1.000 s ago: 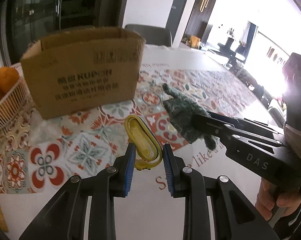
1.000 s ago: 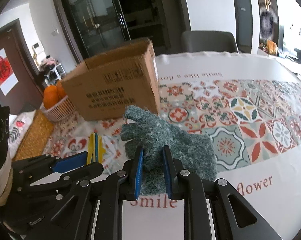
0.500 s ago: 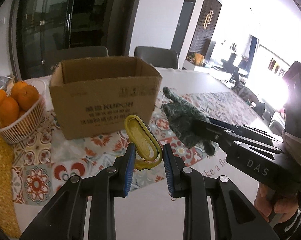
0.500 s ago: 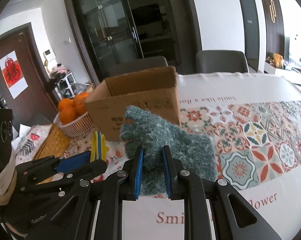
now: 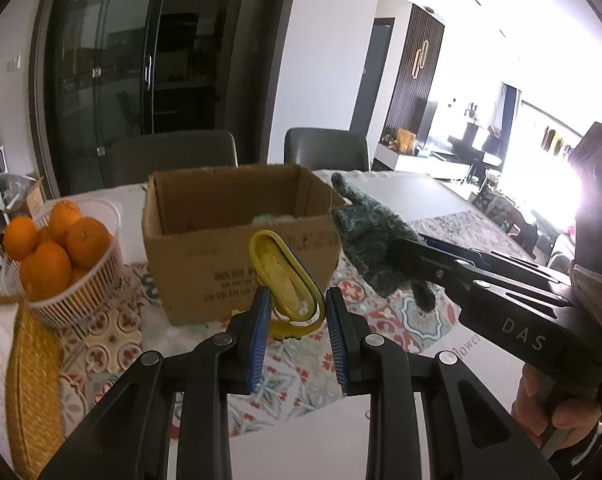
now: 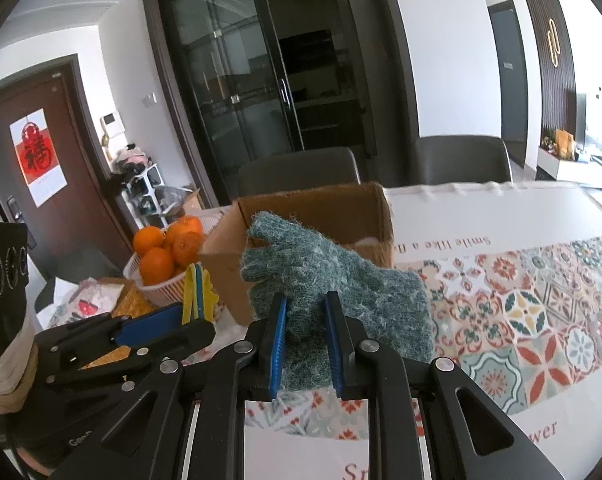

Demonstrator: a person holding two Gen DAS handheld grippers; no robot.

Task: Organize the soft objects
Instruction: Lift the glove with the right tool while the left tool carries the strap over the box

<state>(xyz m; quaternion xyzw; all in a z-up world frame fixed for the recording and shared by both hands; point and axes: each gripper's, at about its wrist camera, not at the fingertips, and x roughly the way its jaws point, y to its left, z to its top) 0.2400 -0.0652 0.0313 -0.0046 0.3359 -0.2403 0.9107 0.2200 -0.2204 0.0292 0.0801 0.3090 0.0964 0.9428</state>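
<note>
Right gripper (image 6: 304,336) clamped on limp, light knit glove (image 6: 333,276) near cuff; left gripper (image 5: 295,320) pinching yellow rubbery piece (image 5: 285,280), both just short of cardboard box (image 5: 237,236)

The counter (image 6: 501,216) carries a white cloth (image 6: 453,204) with a band of coloured tile pattern and printed lettering. An open cardboard box (image 5: 237,264) stands on the cloth at frame centre in the left wrist view; pale contents show inside, too small to identify. A white slatted basket (image 5: 81,284) of oranges (image 5: 45,268) stands just left of the box. A woven yellow mat (image 5: 33,380) lies at the lower left, in front of the basket. In the right wrist view, the box occupies the centre, the basket sits to its left, and the tile band runs across the right half.
</note>
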